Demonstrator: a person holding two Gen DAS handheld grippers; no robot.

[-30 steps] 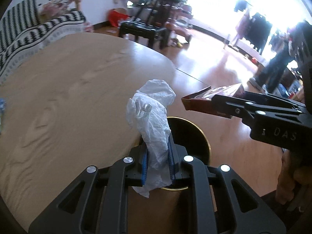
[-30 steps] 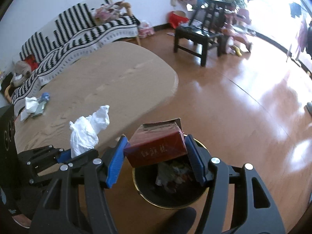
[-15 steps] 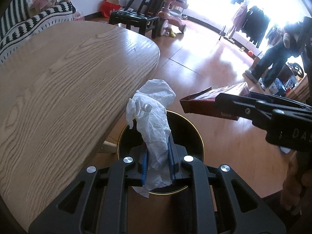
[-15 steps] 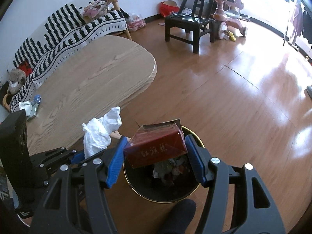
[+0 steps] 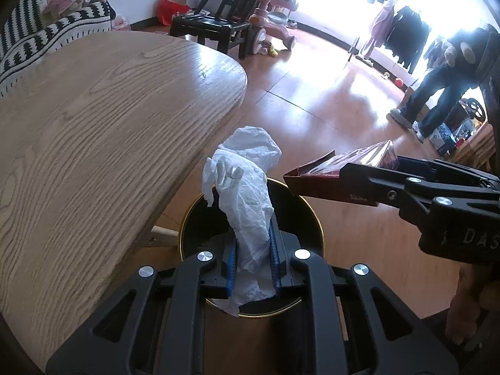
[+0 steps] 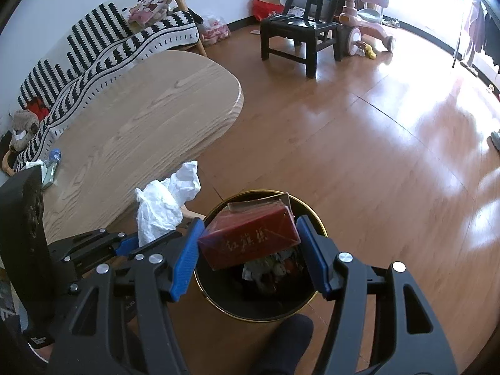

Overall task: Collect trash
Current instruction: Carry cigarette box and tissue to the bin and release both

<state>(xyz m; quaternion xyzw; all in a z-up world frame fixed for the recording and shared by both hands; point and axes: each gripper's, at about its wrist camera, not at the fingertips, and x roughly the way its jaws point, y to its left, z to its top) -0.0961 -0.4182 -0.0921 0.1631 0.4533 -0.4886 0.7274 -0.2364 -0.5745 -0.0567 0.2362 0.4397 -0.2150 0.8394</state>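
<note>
Left claw (image 5: pixel 252 256) clamped on crumpled white tissue (image 5: pixel 247 187); right claw (image 6: pixel 250 250) gripping red box (image 6: pixel 250 239). Both held over black gold-rimmed bin (image 6: pixel 231 307) on floor just beside tabletop (image 5: pixel 93 131) edge.

left gripper (image 5: pixel 252 262): black frame | blue pads | silver screws | right gripper (image 6: pixel 250 250): same

Crumpled white tissue (image 5: pixel 247 200), glossy red cardboard box (image 6: pixel 250 239), matt grained wooden counter (image 5: pixel 93 131), shiny floor (image 6: pixel 390 156).
</note>
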